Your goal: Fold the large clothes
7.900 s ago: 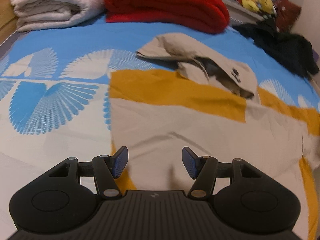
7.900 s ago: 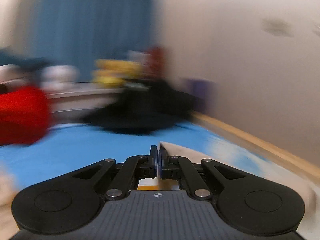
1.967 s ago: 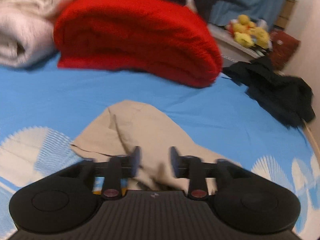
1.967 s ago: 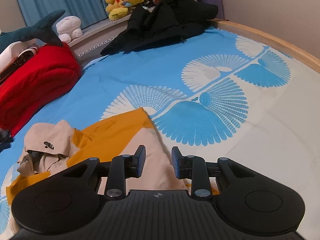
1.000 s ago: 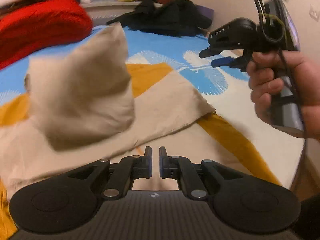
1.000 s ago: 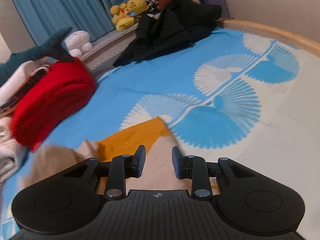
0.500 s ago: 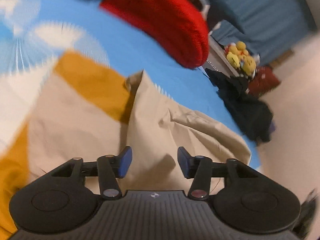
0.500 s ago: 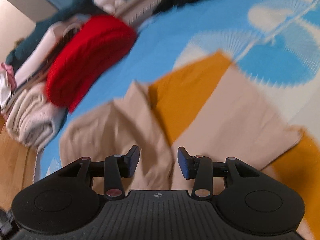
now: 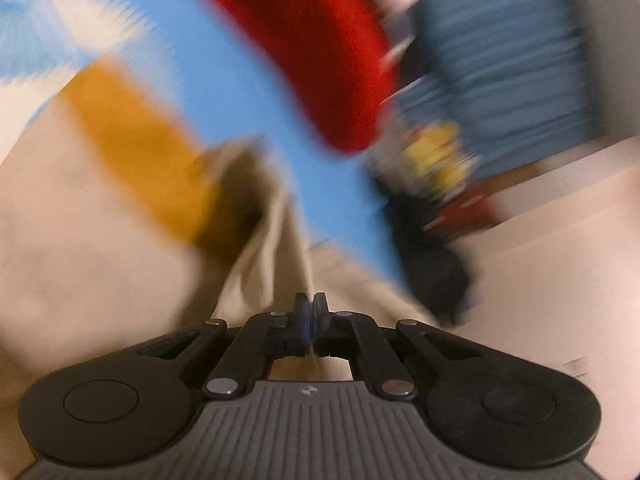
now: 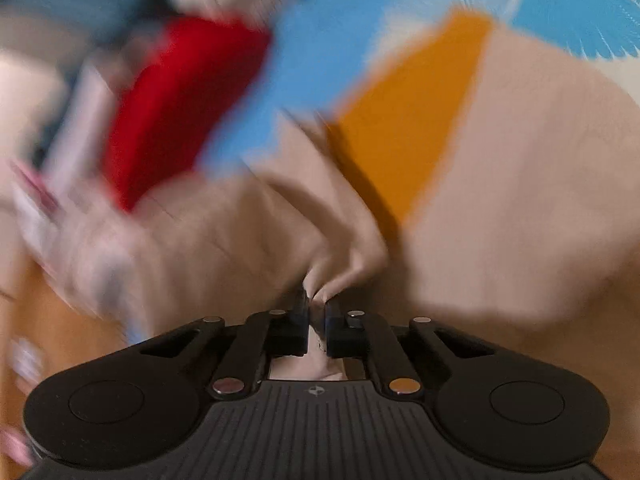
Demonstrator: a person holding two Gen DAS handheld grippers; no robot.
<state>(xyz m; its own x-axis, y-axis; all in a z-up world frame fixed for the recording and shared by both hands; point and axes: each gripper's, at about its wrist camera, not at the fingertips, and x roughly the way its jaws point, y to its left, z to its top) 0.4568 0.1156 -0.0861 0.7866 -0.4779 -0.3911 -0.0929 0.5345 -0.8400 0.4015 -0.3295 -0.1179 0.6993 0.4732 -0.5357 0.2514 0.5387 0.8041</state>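
Note:
A beige and mustard-yellow garment [image 9: 100, 248] lies spread on the blue patterned bed; both views are motion-blurred. My left gripper [image 9: 310, 312] is shut on a raised fold of its beige cloth [image 9: 276, 240]. In the right wrist view the same garment [image 10: 520, 200] fills the frame, and my right gripper [image 10: 316, 308] is shut on a bunched beige fold [image 10: 344, 264] that rises from between the fingers. The mustard panel [image 10: 412, 120] lies just beyond it.
A folded red blanket [image 9: 320, 52] sits at the bed's far side, also in the right wrist view [image 10: 176, 96]. A dark garment [image 9: 432, 264] and yellow plush toys [image 9: 436, 160] lie by the blue curtain [image 9: 500, 40]. The blue bedsheet [image 10: 304, 60] surrounds the garment.
Both grippers were open over the beige cloth half a second ago; now both have shut on folds of it. Both views are swinging fast, hence the blur.

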